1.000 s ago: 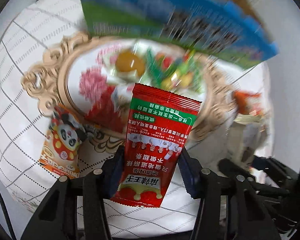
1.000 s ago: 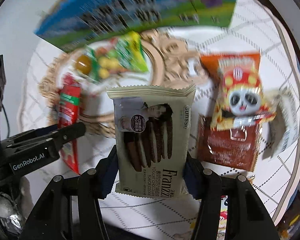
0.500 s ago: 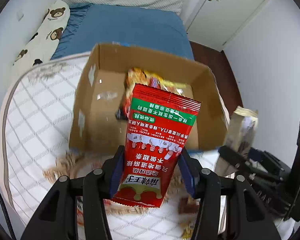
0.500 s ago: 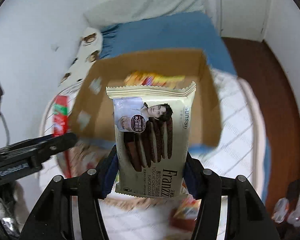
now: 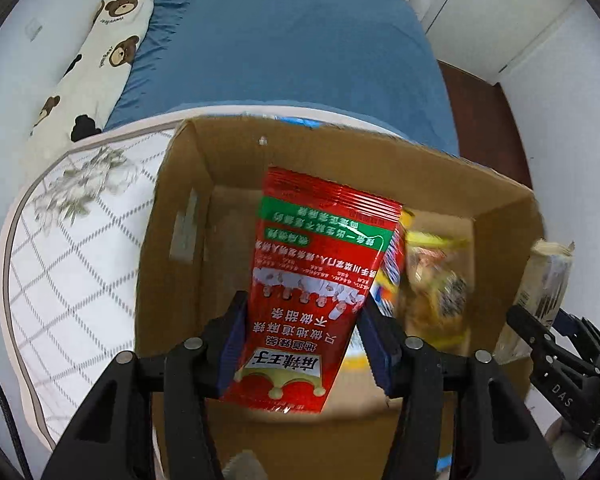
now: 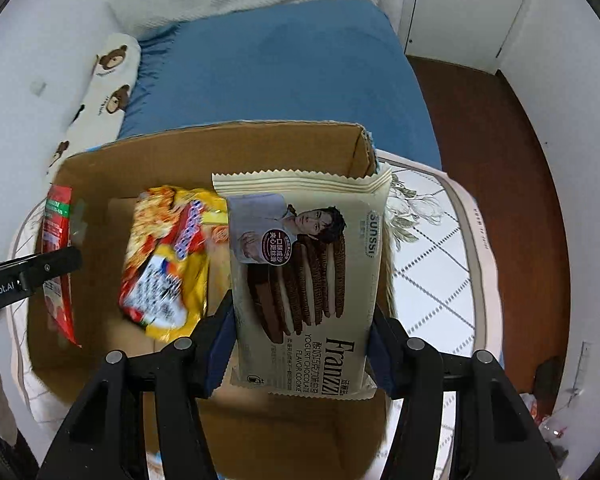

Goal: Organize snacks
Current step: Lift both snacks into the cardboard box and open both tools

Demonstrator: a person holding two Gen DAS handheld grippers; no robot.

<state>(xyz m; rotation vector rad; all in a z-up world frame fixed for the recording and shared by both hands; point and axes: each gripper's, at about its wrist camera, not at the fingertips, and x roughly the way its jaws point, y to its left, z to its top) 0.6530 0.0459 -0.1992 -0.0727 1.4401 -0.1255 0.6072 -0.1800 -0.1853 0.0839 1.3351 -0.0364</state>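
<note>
My left gripper [image 5: 304, 298] hangs over the open cardboard box [image 5: 180, 260], pointing straight down. Between its blue pads stands a red snack packet [image 5: 324, 264], and the pads still touch its edges while the jaws are opening. My right gripper [image 6: 302, 304] is over the same box [image 6: 260, 148] with a beige Franzzi cookie packet [image 6: 304, 256] between its pads. Those jaws are opening too, pads still on the packet. A yellow noodle packet [image 6: 168, 264] lies inside the box.
The box sits on a white quilted cloth [image 5: 72, 248] with a rounded edge. Behind it lie a blue bed [image 5: 292, 52] and a bear-print bolster [image 5: 100, 48]. Brown wooden floor [image 6: 500, 160] and white doors are to the right.
Both grippers carried their packets away from the ornate tray of sweets to above the cardboard box. The box has grown larger in both views and its inside now shows.
</note>
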